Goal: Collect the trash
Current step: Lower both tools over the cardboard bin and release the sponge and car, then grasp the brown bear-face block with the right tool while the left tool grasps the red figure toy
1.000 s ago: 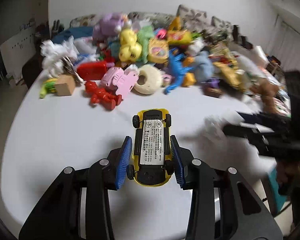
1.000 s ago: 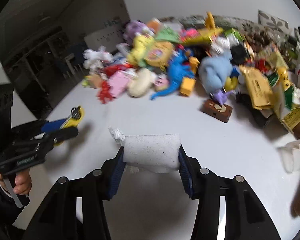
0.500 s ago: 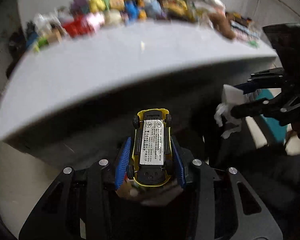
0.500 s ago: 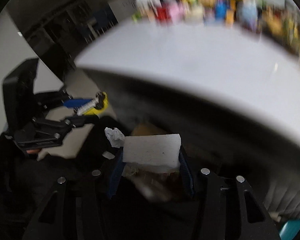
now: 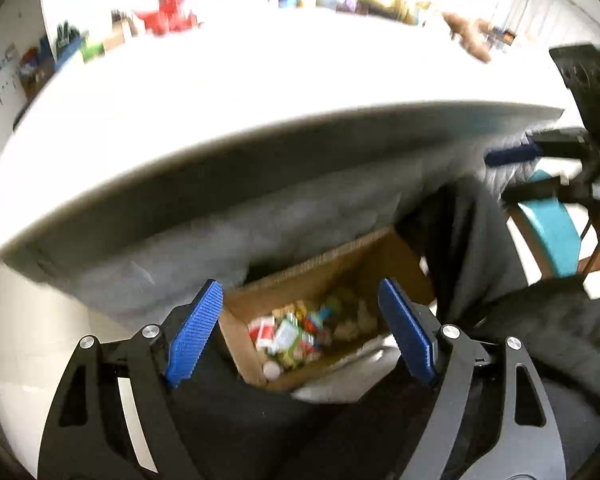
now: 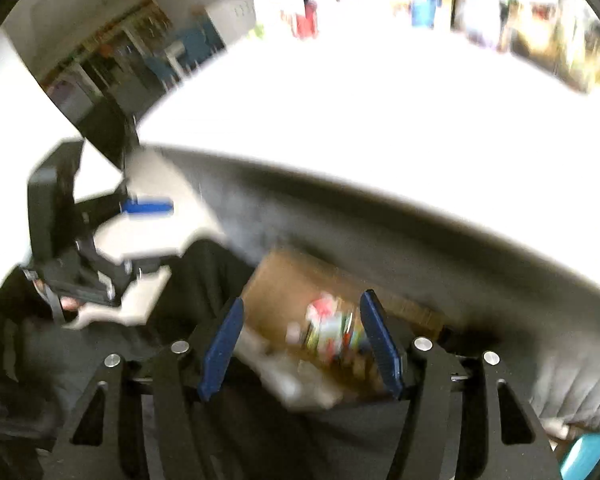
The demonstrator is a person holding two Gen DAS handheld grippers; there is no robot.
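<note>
left claw (image 5: pixel 300 332): blue ribbed pads stand wide apart with nothing between them; the jaws have just been opening; it points steeply down over the box
right claw (image 6: pixel 300 344): blue pads apart, nothing gripped between them; the jaws have just been opening; it also points down at the box
cardboard box (image 5: pixel 260 368): open-topped, brown, on the floor below the near edge of the desk; in the left wrist view it sits between the two pads at 6 o'clock of the frame
trash (image 5: pixel 296 332): a jumble of coloured wrappers and white scraps lying inside the box; red, green and white pieces show, single items too blurred to tell apart
box in right wrist view (image 6: pixel 284 280): same brown walls, the contents a blurred heap between the pads
desk (image 5: pixel 260 92): white top filling the upper half, its edge curving across the middle, a grey underside or skirt beneath
toys (image 5: pixel 172 16): blurred colourful pile along the far edge of the desk, at 12 o'clock, well apart from the box
other claw seen from the left (image 5: pixel 540 168): right claw at 3 o'clock, one blue pad showing
other claw seen from the right (image 6: pixel 140 220): left claw at 9 o'clock, one blue pad showing, a hand under it
teal chair (image 5: pixel 556 232): at 3 o'clock beside the desk
dark clothing (image 5: pixel 560 332): the person's lap, around the box
</note>
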